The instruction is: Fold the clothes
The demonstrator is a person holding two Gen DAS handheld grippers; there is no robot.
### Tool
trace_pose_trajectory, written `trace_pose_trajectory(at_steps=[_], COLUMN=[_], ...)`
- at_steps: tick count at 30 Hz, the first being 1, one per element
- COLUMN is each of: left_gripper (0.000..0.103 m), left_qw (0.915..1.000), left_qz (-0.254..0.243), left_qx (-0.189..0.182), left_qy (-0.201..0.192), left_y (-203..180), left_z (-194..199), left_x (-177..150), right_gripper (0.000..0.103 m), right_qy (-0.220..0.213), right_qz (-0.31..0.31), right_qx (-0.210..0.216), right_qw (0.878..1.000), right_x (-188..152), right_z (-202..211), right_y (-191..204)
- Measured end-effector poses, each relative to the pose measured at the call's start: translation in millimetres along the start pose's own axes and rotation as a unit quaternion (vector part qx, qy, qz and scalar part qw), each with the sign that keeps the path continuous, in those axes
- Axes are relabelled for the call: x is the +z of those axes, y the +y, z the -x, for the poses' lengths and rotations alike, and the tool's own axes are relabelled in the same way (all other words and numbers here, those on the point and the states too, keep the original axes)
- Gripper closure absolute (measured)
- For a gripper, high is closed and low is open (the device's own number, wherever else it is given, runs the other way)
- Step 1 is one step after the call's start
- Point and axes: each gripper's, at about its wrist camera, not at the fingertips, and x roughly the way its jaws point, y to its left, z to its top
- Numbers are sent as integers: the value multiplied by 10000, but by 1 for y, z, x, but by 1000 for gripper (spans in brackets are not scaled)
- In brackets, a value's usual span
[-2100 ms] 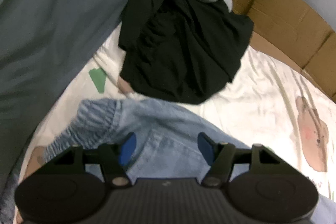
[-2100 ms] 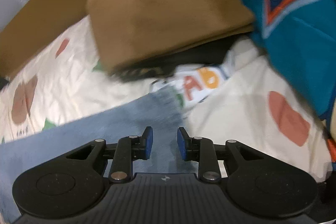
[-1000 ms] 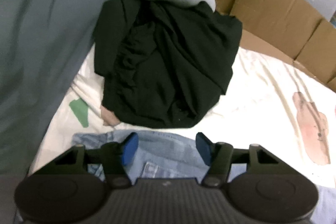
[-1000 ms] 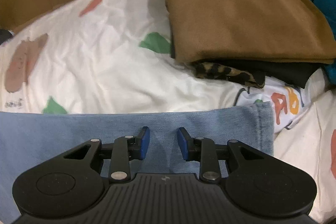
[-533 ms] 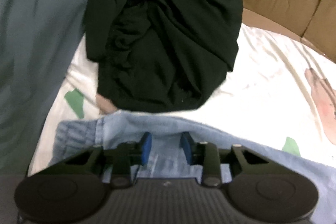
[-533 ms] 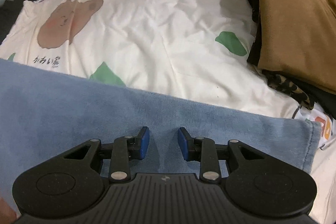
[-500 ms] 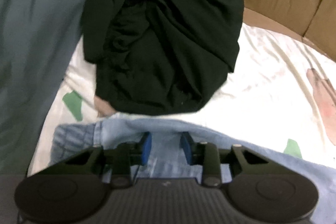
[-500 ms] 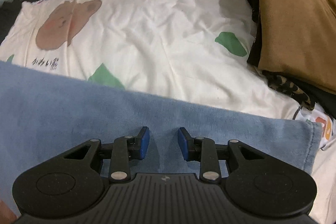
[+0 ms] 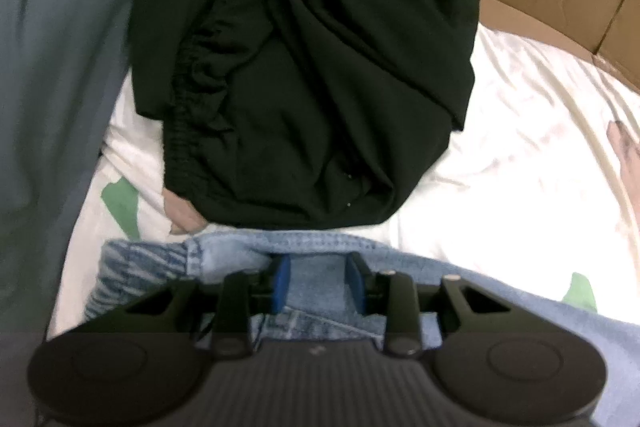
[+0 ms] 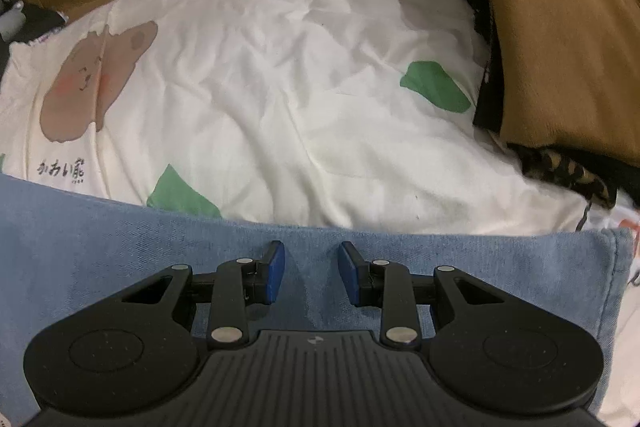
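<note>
You're pinching the jeans at both ends: left gripper clenched on the waistband, right gripper gripping near the hem, keeping them stretched flat along the bed's near edge.

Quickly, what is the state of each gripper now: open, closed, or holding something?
Left gripper: closed on the waistband end of the jeans.
Right gripper: closed on the jeans' leg end.
</note>
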Motion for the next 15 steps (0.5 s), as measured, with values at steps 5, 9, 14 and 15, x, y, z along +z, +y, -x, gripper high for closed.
trace_pose_trajectory(at_steps=[5, 9, 14, 15], left_gripper=[69, 71, 72, 73], left_qw=[9995, 9984, 9967, 9969], left_qz=[114, 388, 737, 742], left_qx=[-174, -158, -113, -93], left_qy=[-256, -369, -328, -261], left_y=[18, 36, 58, 61], left_z=[47, 80, 90, 85], left_x=[1, -2, -15, -18], right_gripper=[66, 66, 66, 66], right_qy=[134, 76, 39, 44], right_qz=[17, 69, 113, 118], right_qx=[22, 69, 81, 78], right_qw=[9999, 9999, 9999, 9999], right_x=[4, 1, -1, 0], right_z=[0, 1, 2, 2], right_y=[-1, -3, -3, -2])
